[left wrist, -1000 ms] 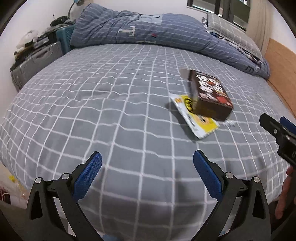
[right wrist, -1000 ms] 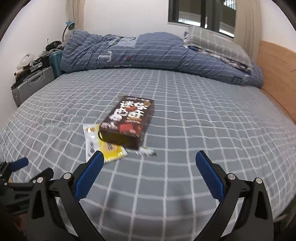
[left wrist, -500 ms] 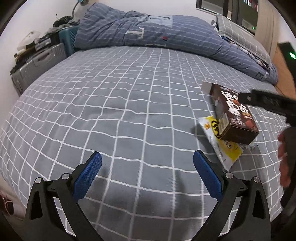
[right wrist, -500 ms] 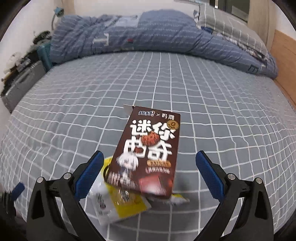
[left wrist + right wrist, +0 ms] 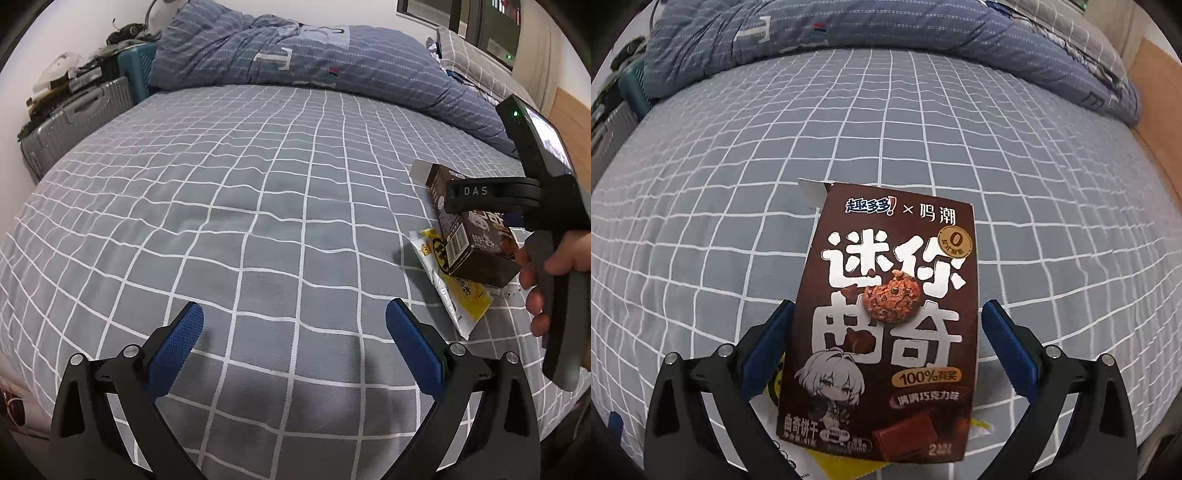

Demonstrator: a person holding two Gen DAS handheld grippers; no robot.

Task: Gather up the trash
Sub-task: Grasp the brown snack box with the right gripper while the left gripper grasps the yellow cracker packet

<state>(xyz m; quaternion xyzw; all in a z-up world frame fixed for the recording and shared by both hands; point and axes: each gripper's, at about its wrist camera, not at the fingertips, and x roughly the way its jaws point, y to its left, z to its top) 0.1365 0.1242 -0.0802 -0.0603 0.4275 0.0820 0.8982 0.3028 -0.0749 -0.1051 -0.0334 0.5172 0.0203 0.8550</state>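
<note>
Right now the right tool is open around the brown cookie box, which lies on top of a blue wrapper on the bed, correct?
Not quite: the wrapper under the cookie box is yellow, as the left wrist view shows. The right tool is indeed open around the box on the bed.

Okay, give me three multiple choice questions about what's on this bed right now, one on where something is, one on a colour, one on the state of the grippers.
1. What does the cookie box partly lie on?
A. a pillow
B. the yellow wrapper
C. a suitcase

2. What colour are the gripper pads?
A. blue
B. red
C. white

3. How does the right gripper stand?
A. shut on the box
B. shut and empty
C. jaws open, either side of the box

Answers:
1 B, the wrapper sticks out from under the box.
2 A, both pairs show blue.
3 C, a gap shows beside the right pad; the left gripper is open over bare bedsheet.
</note>
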